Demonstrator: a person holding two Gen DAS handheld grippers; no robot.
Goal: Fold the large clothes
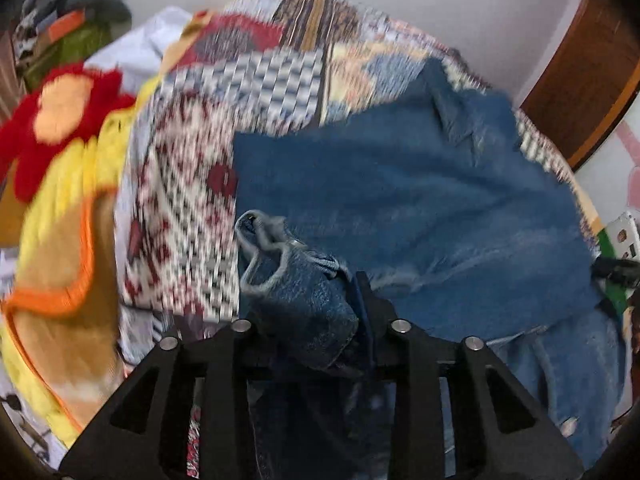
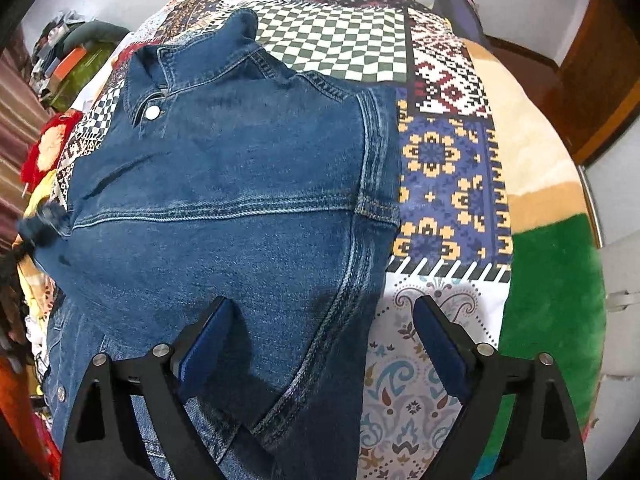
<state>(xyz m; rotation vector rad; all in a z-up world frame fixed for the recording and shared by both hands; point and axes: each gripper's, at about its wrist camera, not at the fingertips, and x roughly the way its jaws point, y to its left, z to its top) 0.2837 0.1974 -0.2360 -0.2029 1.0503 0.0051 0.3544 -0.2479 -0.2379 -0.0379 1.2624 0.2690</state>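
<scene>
A blue denim jacket (image 2: 240, 184) lies back-up on a patchwork bedspread (image 2: 440, 152), collar at the far end. My right gripper (image 2: 324, 320) is open, its fingers straddling the jacket's right side seam just above the cloth. In the left wrist view, my left gripper (image 1: 316, 308) is shut on a bunched denim cuff (image 1: 296, 280) of the jacket (image 1: 420, 208), which spreads out ahead and to the right. That view is motion-blurred. The left gripper's cuff also shows at the jacket's left edge in the right wrist view (image 2: 44, 220).
A yellow, orange and red blanket (image 1: 60, 208) lies at the left of the bed. A pile of clothes (image 2: 76, 56) sits at the far left. A green and tan blanket (image 2: 552, 272) lies at the right. Wooden furniture (image 2: 592, 80) stands by the white wall.
</scene>
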